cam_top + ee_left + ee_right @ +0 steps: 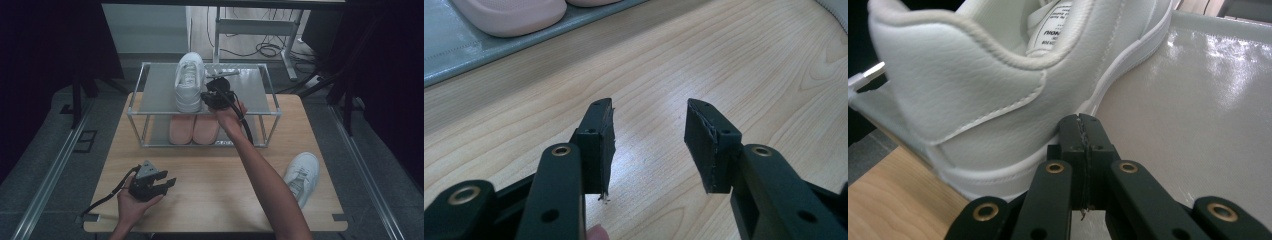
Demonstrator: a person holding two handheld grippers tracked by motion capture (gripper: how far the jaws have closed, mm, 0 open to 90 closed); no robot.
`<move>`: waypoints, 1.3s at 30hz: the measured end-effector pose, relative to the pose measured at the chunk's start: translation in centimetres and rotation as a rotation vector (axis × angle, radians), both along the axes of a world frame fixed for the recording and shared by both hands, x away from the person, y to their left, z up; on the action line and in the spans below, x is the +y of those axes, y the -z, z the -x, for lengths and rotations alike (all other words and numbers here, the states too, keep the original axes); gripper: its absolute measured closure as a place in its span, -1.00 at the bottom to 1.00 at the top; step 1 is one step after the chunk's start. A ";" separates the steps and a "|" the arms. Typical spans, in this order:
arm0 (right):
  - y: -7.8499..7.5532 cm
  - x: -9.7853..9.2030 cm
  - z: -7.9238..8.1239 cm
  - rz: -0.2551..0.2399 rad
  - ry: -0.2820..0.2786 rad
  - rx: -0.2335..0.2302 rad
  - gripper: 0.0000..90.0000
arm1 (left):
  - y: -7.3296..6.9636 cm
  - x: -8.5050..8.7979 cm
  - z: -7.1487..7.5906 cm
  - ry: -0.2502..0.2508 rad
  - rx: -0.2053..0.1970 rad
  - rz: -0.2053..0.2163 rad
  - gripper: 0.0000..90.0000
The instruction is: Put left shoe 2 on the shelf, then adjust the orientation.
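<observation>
Standing on the top shelf of the shoe rack (255, 95), the white sneaker (189, 82) points its toe away from the person, its heel near the rack's front rail. In the right gripper view the heel (963, 115) lies just ahead and to the left of the right gripper (1084, 131), whose jaws are pressed flat together with nothing between them; their tips sit against or just short of the sole's edge (contact cannot be told for sure). To the right of those tips stretches the shelf's bare grey surface. From the high view, the right gripper (216, 96) hovers at the shoe's right rear side, the person's forearm reaching across the table (210, 170) to it.

Below, on the lower shelf, a pair of pink slippers (194, 128) rests side by side. A second white sneaker (302, 176) lies on the table near its right edge, well apart from the rack.

The left gripper (162, 182) rests in the person's palm over the table's near left part. Its jaws stand wide apart and hold nothing (only wood grain shows between them), with the slippers (511, 15) well beyond its fingertips.
</observation>
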State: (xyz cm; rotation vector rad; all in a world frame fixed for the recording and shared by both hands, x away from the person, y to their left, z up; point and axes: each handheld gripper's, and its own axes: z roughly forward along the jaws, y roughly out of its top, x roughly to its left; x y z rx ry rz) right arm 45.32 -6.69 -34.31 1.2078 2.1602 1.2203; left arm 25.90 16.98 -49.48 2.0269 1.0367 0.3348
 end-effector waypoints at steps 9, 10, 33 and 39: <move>-1.0 -4.0 4.2 -0.012 -0.020 -0.044 1.00 | 0.0 0.0 0.0 0.008 0.003 0.008 0.23; -1.0 -4.6 5.0 -0.010 -0.023 -0.050 1.00 | 0.0 0.0 0.0 0.008 0.002 0.010 0.23; 6.9 -14.9 18.9 0.061 -0.110 0.034 1.00 | -0.1 0.0 0.0 -0.001 0.012 0.007 0.23; 9.2 -15.4 22.8 0.150 -0.109 0.074 1.00 | -0.1 0.0 0.1 0.001 0.011 0.003 0.23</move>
